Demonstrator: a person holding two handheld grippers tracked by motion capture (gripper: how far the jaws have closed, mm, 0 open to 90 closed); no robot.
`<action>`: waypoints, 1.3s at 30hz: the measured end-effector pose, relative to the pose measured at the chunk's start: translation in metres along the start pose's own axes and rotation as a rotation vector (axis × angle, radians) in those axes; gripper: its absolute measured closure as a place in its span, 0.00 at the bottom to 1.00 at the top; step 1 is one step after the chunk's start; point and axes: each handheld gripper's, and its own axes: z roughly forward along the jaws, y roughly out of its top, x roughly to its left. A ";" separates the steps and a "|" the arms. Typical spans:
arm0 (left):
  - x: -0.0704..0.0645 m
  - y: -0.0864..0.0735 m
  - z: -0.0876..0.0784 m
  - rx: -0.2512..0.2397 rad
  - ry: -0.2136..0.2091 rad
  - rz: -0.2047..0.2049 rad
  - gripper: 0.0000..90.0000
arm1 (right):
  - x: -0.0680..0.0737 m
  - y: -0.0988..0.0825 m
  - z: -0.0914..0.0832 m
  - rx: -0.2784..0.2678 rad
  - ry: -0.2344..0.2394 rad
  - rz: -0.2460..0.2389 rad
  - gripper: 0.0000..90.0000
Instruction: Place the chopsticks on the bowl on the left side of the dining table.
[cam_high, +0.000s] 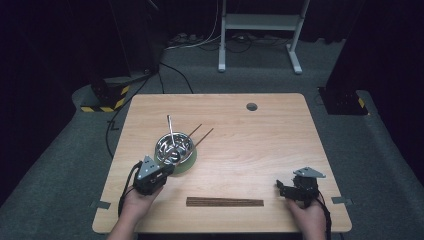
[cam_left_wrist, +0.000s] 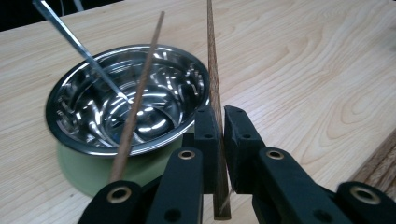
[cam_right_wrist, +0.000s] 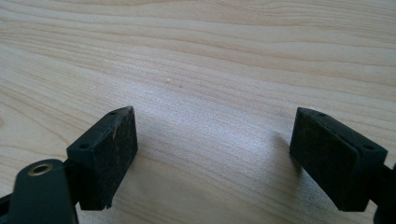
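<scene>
Pinched between the black jaws of the left gripper (cam_left_wrist: 215, 126), a brown wooden chopstick (cam_left_wrist: 215, 100) is running straight up through the left gripper view, its thick square end hanging just below the pads and its thin tip pointing away over the table. It is looking light, stiff and smooth, so it is likely slipping or swivelling easily under a narrow pinch; taking hold near the thick end, as the gripper is doing, is giving the pads flat faces to press on, though the long free length is probably wagging with every tilt of the hand. To its left a second chopstick (cam_left_wrist: 138, 98) is leaning across the rim of a shiny steel bowl (cam_left_wrist: 84, 95), and a thin metal handle, perhaps a spoon (cam_left_wrist: 79, 46), is resting inside it. The bowl is round, mirror-bright and is sitting on a pale green saucer (cam_left_wrist: 77, 168). In the high view it is standing left of the table's middle, with the left gripper (cam_high: 167, 170) just at its near edge. A flat dark wooden strip (cam_high: 225, 202) is lying near the front edge of the pale, grainy wooden table (cam_high: 260, 140). The right gripper (cam_right_wrist: 212, 154) is hovering low over bare wood at the near right, its jaws spread wide with nothing between them.
</scene>
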 end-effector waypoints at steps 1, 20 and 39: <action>0.002 0.000 -0.001 0.001 0.005 0.006 0.93 | 0.000 0.000 0.000 0.001 0.000 0.001 0.16; 0.021 -0.001 -0.003 0.019 0.057 0.007 0.93 | 0.000 0.000 0.000 0.000 0.000 0.000 0.16; 0.028 -0.001 0.007 0.036 0.044 -0.001 0.93 | 0.000 0.000 0.000 0.002 0.001 0.005 0.16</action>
